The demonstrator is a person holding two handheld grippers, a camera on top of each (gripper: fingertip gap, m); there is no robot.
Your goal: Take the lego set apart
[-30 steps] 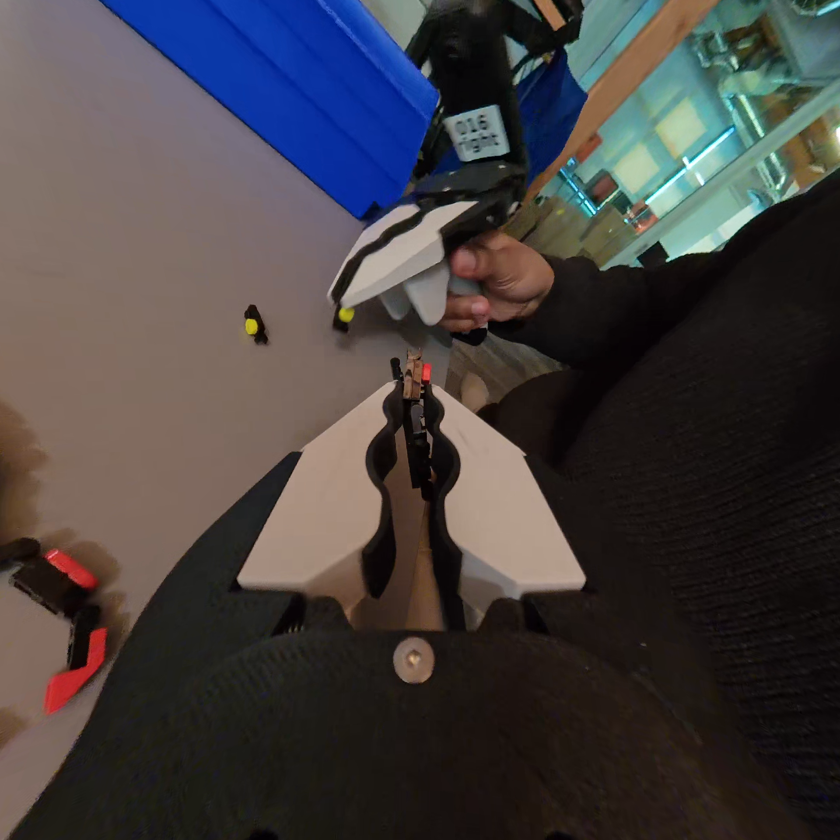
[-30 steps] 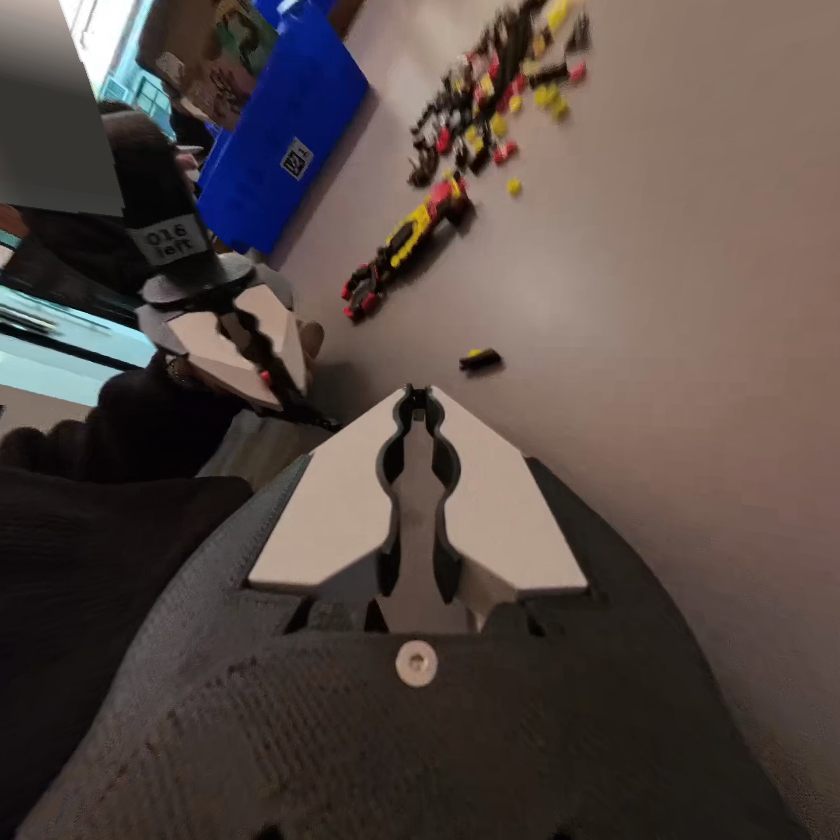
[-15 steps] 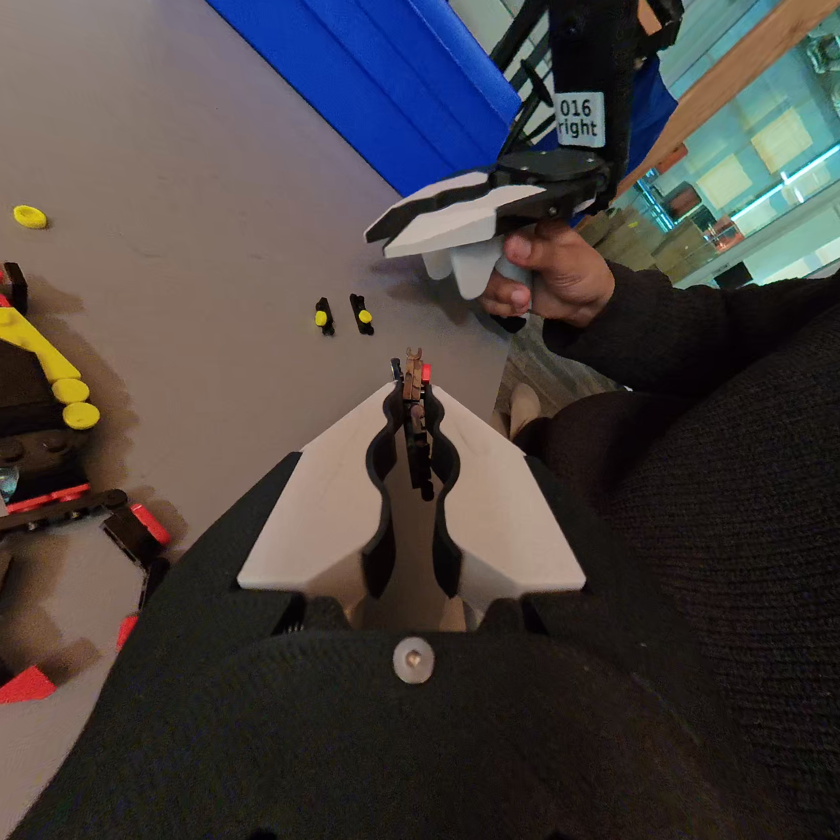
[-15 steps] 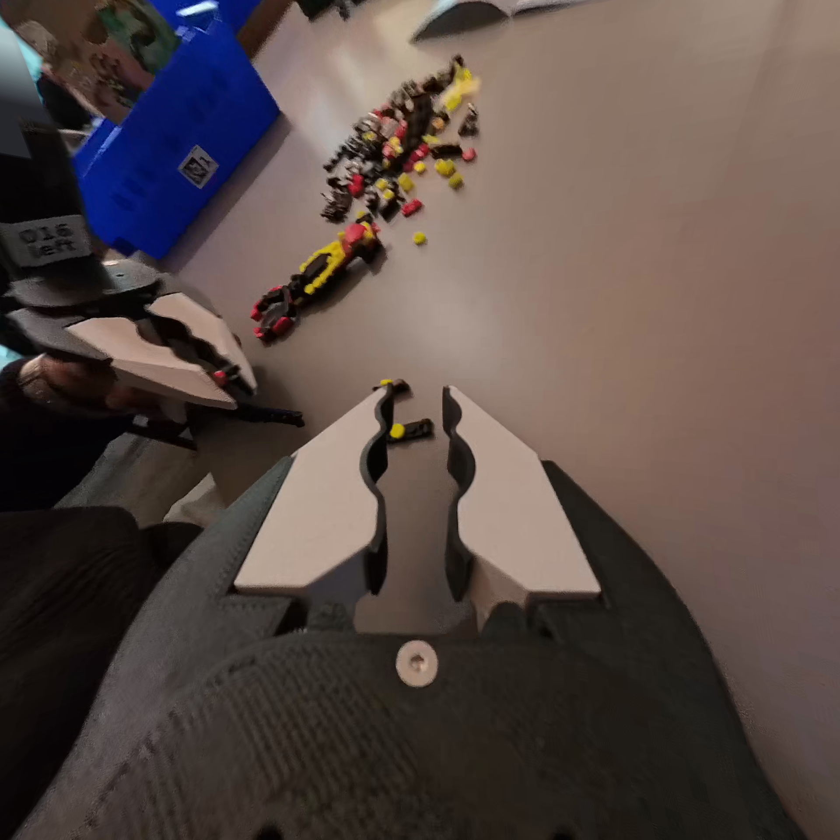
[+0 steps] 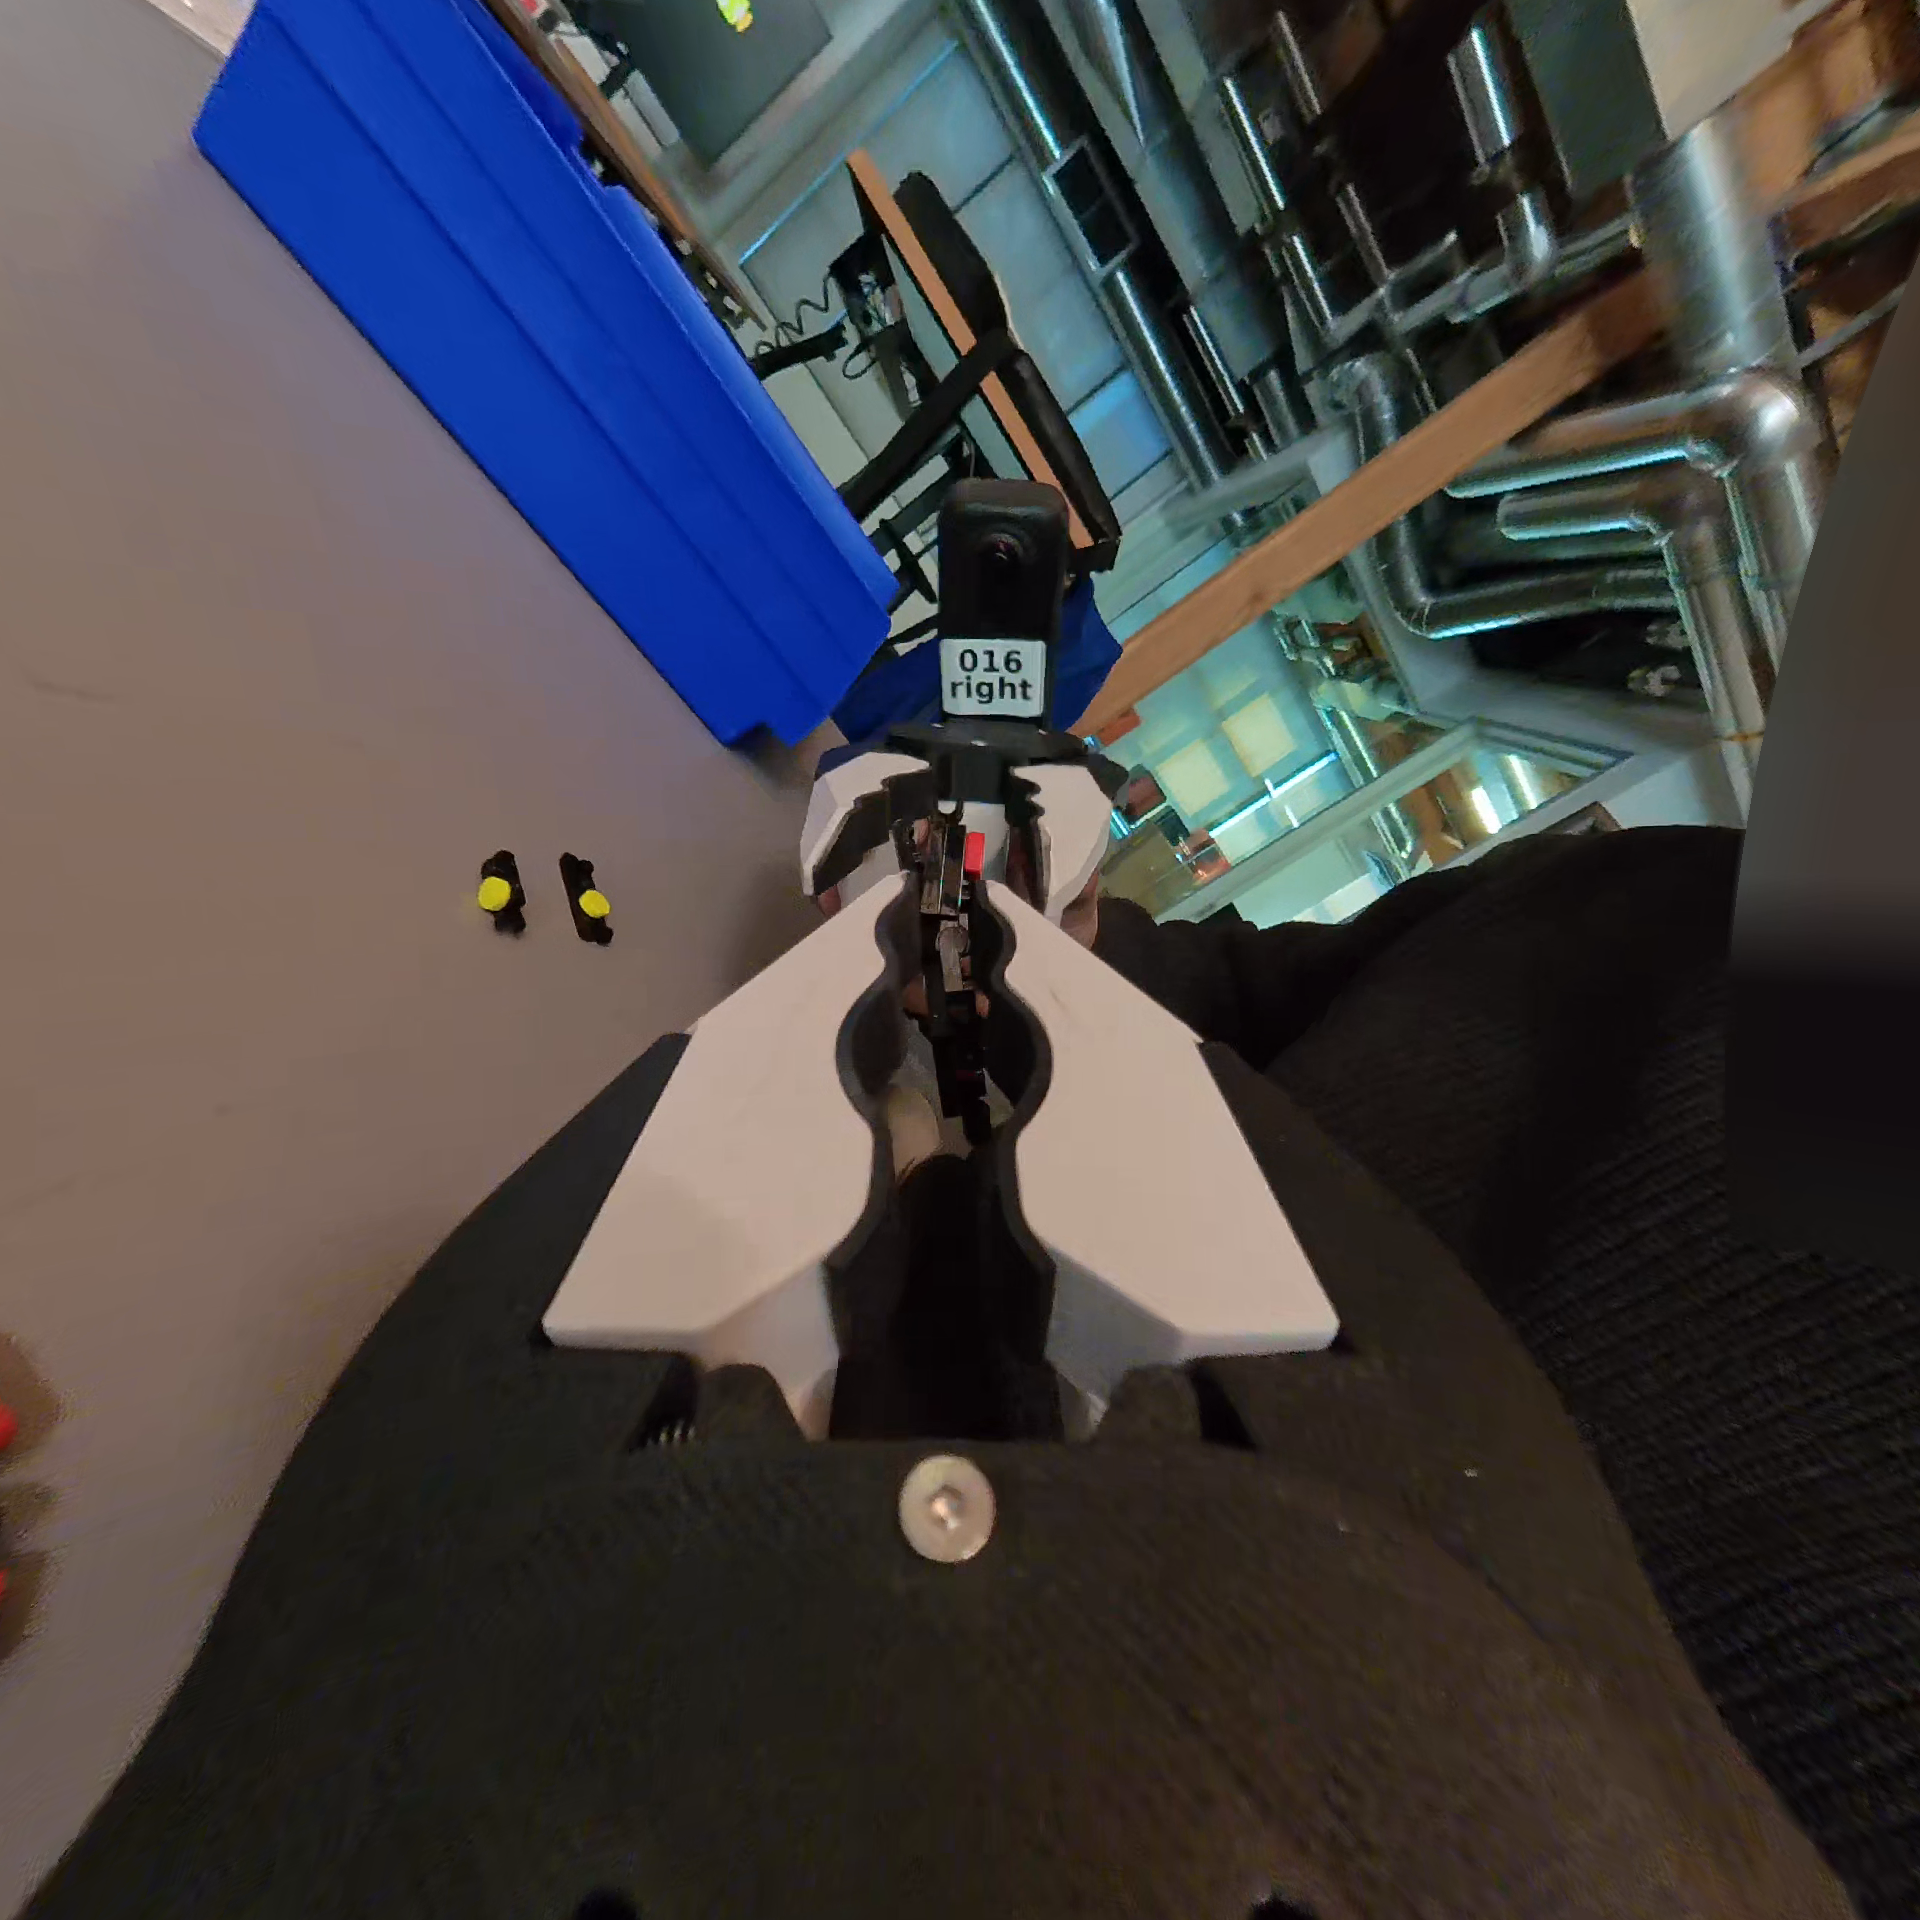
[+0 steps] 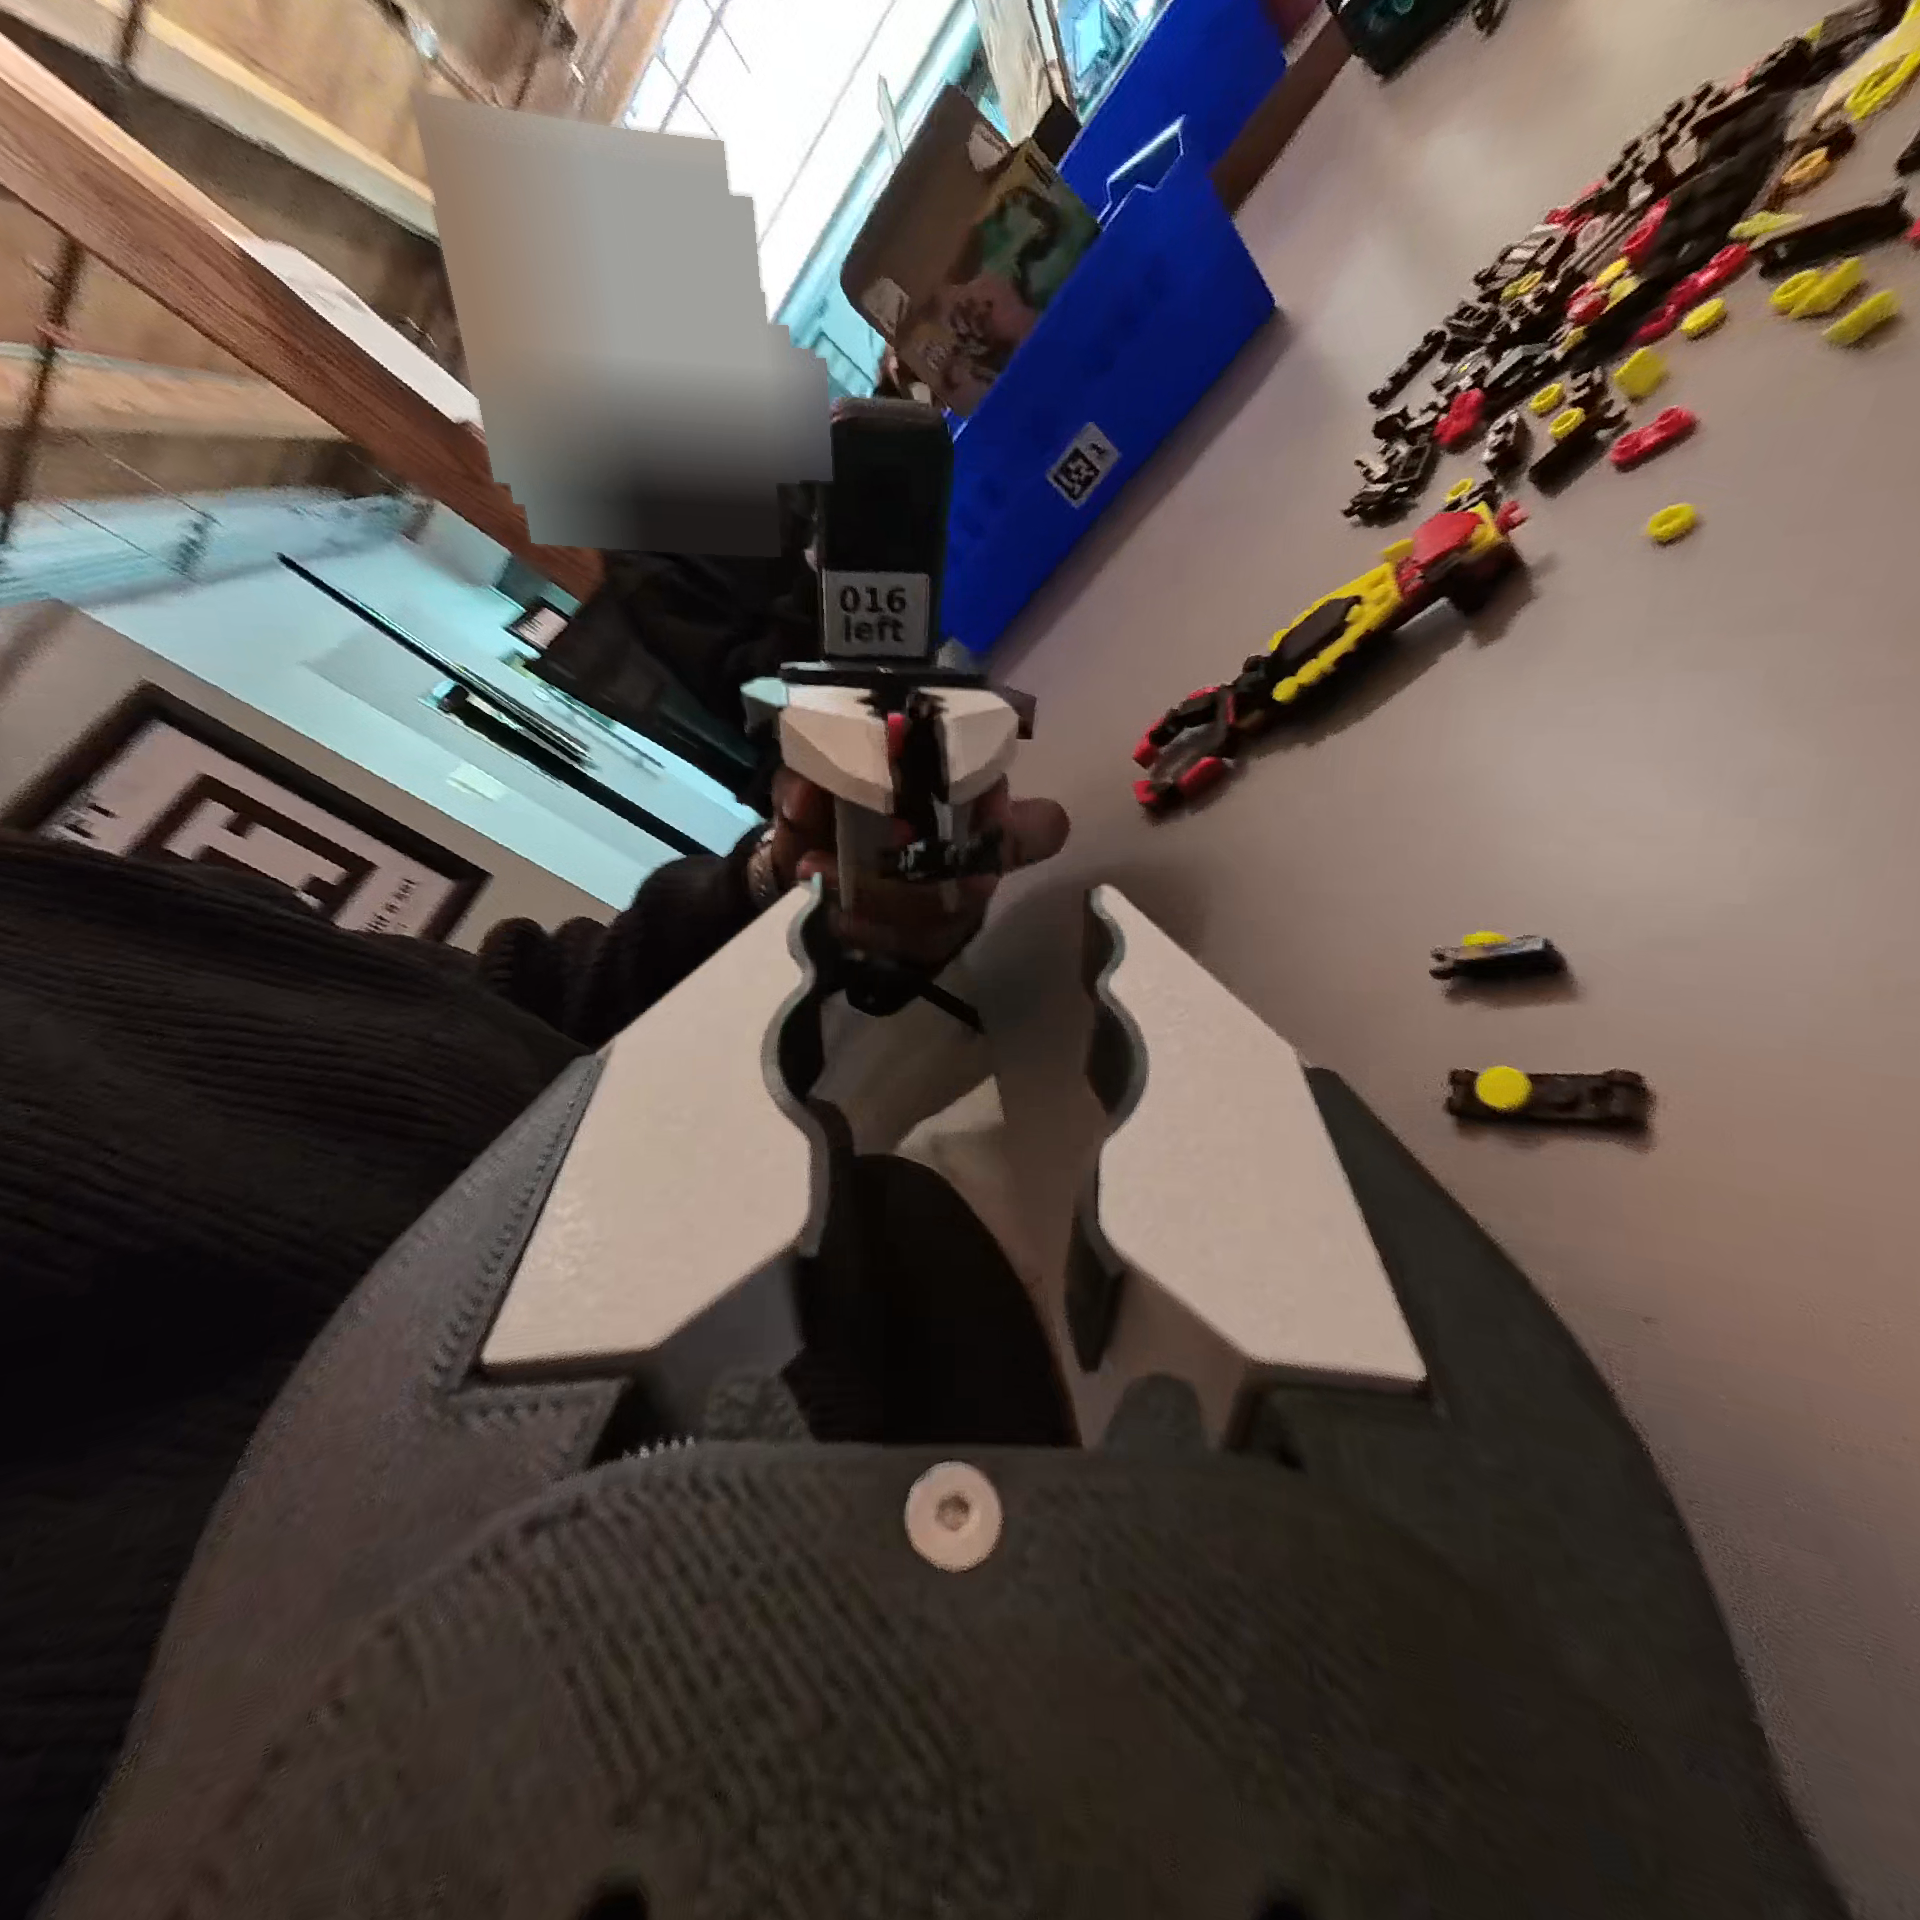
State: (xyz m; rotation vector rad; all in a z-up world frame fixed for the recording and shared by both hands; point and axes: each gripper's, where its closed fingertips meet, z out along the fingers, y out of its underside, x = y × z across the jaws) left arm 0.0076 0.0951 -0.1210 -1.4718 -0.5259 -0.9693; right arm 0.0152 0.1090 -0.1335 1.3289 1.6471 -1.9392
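1. Left gripper (image 5: 948,904): fingers clenched on a thin black lego piece (image 5: 951,997) with a red stud near its far end; grip as it was half a second ago. The piece is held in the air off the table edge, over the person's dark lap, standing edge-on between the fingers.
2. Right gripper (image 6: 951,904): fingers spread apart, nothing between them, as half a second ago. It has swung from pointing down at the table to pointing at the left gripper; the two now face each other tip to tip, close but not touching as far as can be seen.
3. Left gripper seen from the right wrist view (image 6: 920,748): the black piece hangs below its fingertips, with a hand wrapped round the handle behind.
4. Small black pieces with a yellow stud (image 5: 540,896): count 2, lying side by side on the grey table (image 5: 260,675), near its edge. Both were already there half a second ago.
5. Partly built yellow, red and black lego model (image 6: 1340,634): count 1, on the table, well apart from the grippers.
6. Loose lego pile (image 6: 1621,312): black, red and yellow bits beyond the model; too many and too blurred to count.
7. Blue bin (image 5: 520,343): count 1, at the table's far side.
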